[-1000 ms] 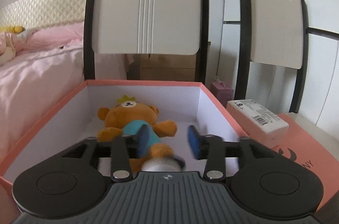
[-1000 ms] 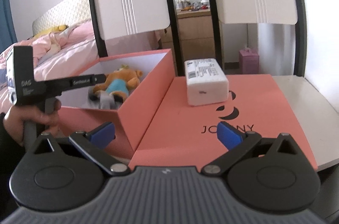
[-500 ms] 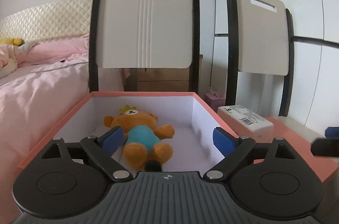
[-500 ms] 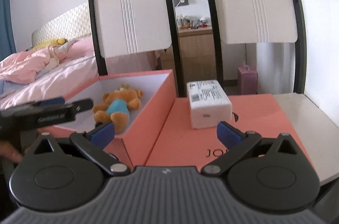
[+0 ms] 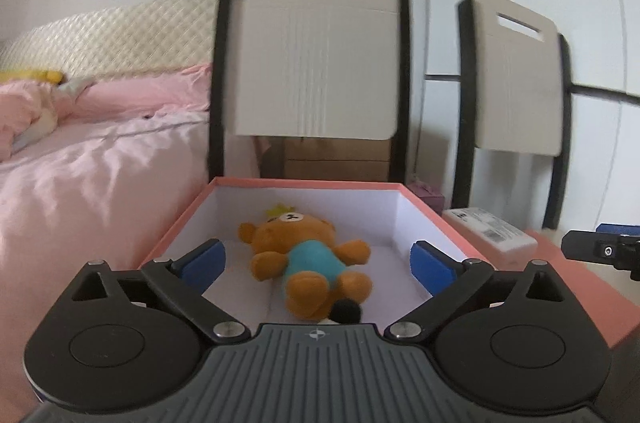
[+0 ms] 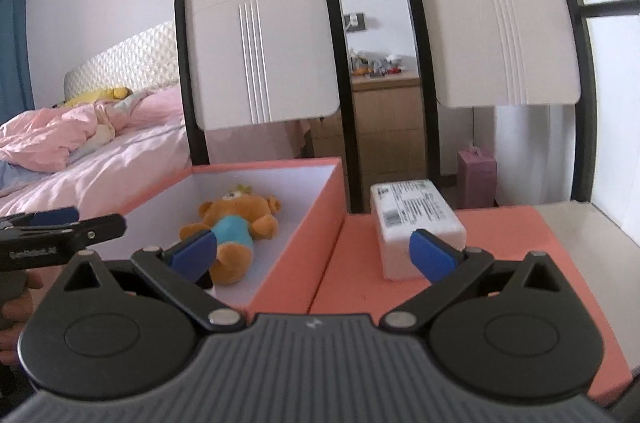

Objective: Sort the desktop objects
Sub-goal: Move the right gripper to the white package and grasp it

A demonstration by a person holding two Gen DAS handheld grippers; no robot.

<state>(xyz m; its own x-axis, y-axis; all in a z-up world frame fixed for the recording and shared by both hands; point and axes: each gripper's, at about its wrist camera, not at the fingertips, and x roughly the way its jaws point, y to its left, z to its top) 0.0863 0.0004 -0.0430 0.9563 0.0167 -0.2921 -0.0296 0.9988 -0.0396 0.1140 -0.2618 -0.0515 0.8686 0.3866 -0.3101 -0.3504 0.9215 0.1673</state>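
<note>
White packet (image 6: 416, 223) on salmon lid (image 6: 500, 263), at 3 o'clock of open box (image 6: 304, 223), just beyond right claw (image 6: 314, 251); claw spread wide, empty. Judged light, boxy, wrapping possibly slick: take across short sides, mid-length. Plush bear (image 5: 308, 259) lies in box, soft, light. Left claw (image 5: 318, 263) also wide open, empty, hovering over box (image 5: 192, 207). Small dark object (image 5: 346, 311) at 6 o'clock of bear half hidden, unidentifiable. Packet label unreadable; desk (image 6: 592, 227) mostly cut off.

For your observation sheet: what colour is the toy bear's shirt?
Turquoise blue; the toy bear's shirt shows best in the left wrist view.
</note>
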